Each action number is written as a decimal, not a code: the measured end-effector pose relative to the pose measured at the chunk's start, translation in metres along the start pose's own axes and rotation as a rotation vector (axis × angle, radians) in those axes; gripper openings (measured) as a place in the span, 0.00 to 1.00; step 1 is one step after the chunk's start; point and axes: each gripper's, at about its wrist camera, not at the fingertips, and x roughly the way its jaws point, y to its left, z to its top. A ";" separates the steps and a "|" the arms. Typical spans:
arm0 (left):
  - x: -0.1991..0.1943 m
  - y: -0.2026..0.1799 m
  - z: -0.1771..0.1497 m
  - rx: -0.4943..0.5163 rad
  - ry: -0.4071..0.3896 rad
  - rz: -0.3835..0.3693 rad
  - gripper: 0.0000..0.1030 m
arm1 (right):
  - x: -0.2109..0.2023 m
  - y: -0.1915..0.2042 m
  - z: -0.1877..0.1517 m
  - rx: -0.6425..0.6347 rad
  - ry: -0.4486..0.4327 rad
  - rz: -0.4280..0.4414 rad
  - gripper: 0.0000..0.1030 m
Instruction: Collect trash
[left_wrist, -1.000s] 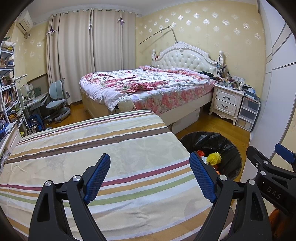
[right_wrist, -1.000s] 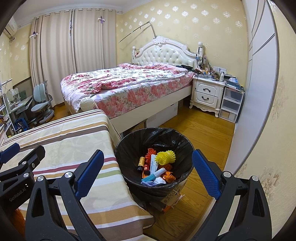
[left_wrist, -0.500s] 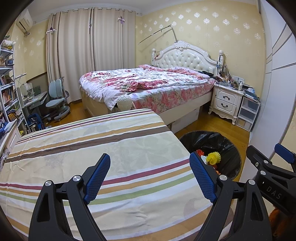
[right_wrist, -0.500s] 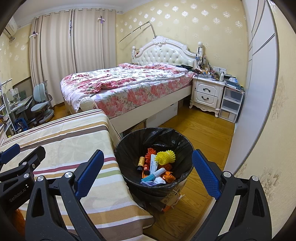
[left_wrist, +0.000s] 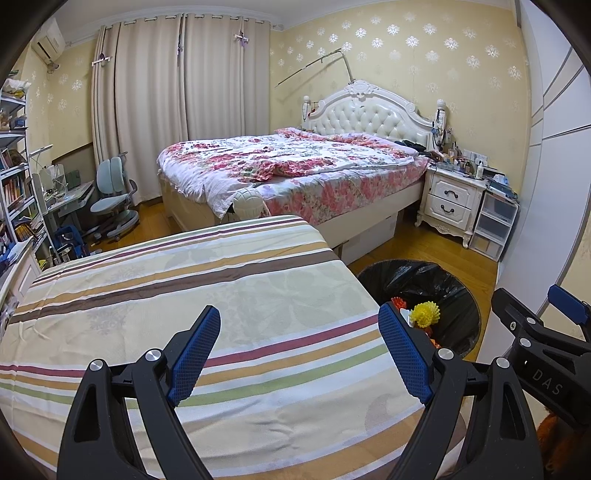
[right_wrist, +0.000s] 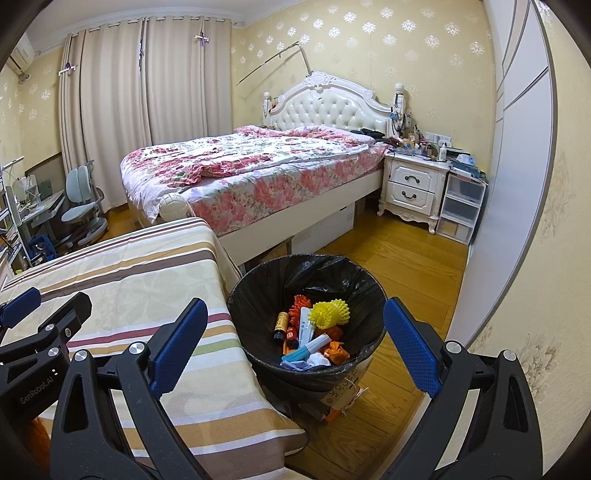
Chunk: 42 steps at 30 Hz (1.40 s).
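From the left wrist view I see my left gripper (left_wrist: 299, 350) with its jaws spread wide and nothing between them, poised above the counter (left_wrist: 184, 295), which is covered in a striped cloth and carries nothing I can make out. Off the counter's right edge stands the trash bin (left_wrist: 461, 291), lined with a black bag, a yellow spiky ball (left_wrist: 425, 314) showing inside it. My right gripper (left_wrist: 546, 332) pokes in at the right edge of this view, beside the bin. Behind are a bed with floral bedding (left_wrist: 295, 166) and a white nightstand (left_wrist: 452, 201). From the right wrist view my right gripper (right_wrist: 291, 347) also has its jaws wide apart and empty, and it looks down on the trash bin (right_wrist: 258, 295), which sits on the wooden floor (right_wrist: 406, 266) just beside the counter (right_wrist: 147, 273). Inside lie the collected pieces: the yellow spiky ball (right_wrist: 328, 313), an orange spiky piece (right_wrist: 300, 303), a small brown bottle (right_wrist: 281, 323), a teal pen-like stick (right_wrist: 306, 347) and crumpled paper scraps (right_wrist: 317, 360). My left gripper (right_wrist: 33, 314) shows at the left edge, over the counter.
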 end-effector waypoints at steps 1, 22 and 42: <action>0.000 0.000 0.000 0.000 0.000 0.000 0.82 | 0.000 0.000 0.000 0.000 0.000 0.001 0.91; -0.008 -0.013 -0.007 0.000 -0.010 0.013 0.82 | -0.002 -0.003 0.000 0.000 0.002 0.000 0.91; -0.008 -0.011 -0.004 0.010 -0.001 -0.020 0.82 | -0.001 -0.002 0.000 0.000 0.002 0.001 0.91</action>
